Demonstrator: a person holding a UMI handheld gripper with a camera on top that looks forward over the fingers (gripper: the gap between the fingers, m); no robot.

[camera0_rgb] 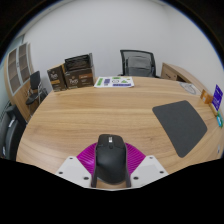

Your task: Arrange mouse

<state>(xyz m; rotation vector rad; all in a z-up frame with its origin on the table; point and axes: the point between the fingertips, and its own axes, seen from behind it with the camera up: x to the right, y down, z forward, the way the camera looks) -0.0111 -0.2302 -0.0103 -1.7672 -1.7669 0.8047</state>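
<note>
Magenta pads lined the fingers of the gripper (111,172), which pressed in on both sides of a black mouse (110,158), clamping it just above the near edge of a pale wooden table (90,115). Beyond the fingers and off to the right, a dark grey mouse mat (181,124) lay flat on the wood, well apart from the mouse. Farther off, a white leaflet (117,82) lay near the table's far edge, with brown boxes (74,70) and a black office chair (138,63) behind it against a white wall.

Wooden table (90,115), office chairs (138,62) beyond, white wall (110,30) — perhaps boxes (78,72)
</note>
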